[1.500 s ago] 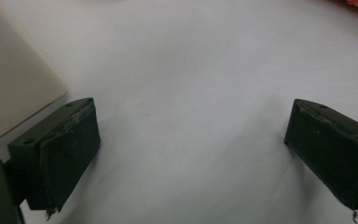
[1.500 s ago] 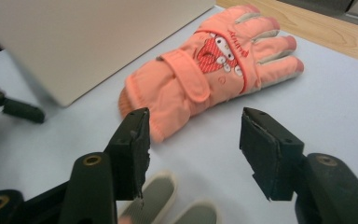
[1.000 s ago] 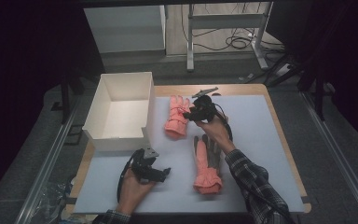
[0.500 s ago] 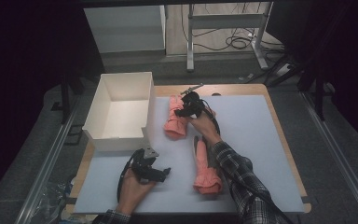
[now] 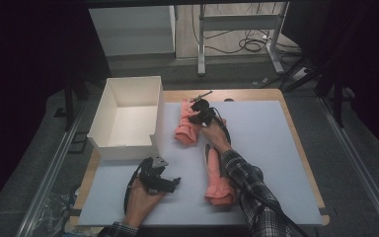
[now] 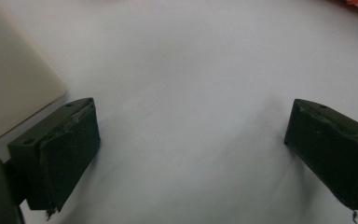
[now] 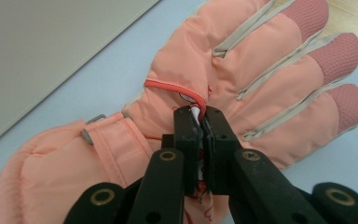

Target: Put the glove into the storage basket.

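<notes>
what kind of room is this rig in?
Probably a lab or recording workspace, not a home. A work table with a pale mat stands among dark surroundings, loose cables lie on the bare floor behind it by a metal stand, and the props are few: a white box and two pink gloves.

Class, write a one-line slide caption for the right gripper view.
Right tongs shut on the back of a pink glove lying flat beside the white box.

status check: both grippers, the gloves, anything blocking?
Right gripper jaws just closed, pinching far pink glove. Left gripper open, idle on mat. Near glove untouched. Box path clear.
</notes>
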`<state>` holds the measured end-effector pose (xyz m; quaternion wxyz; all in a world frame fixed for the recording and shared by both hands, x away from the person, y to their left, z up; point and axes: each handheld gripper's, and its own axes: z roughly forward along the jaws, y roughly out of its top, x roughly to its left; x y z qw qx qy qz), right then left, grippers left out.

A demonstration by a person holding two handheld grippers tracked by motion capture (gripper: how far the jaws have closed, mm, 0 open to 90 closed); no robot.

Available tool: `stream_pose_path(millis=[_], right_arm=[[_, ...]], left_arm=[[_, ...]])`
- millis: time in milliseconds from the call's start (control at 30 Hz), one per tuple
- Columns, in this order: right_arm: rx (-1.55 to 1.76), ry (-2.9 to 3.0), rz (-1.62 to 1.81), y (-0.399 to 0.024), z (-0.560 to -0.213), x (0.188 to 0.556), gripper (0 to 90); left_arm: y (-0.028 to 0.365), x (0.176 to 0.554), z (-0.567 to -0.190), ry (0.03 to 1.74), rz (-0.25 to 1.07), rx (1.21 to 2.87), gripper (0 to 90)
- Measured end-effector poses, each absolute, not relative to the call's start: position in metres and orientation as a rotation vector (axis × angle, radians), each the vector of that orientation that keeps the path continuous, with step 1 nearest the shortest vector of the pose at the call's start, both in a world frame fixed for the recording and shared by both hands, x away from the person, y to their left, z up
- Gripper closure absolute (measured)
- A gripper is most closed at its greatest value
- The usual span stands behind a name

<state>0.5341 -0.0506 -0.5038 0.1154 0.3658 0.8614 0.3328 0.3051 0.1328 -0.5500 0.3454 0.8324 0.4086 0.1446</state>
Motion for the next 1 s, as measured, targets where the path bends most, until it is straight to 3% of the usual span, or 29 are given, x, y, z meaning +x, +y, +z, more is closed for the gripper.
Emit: stream_pose_path(millis=[333,1000], right_arm=[[1.051,2.535,1.095,-0.061,-0.478,0.524,86.1],[0.869,2.624,1.261,-0.093,-0.420,0.463,85.7]], left_arm=[[0.133,0.305,-0.550,1.060,0.376,2.162,3.2],[0.133,0.305,-0.550,1.059,0.376,2.163,3.3]])
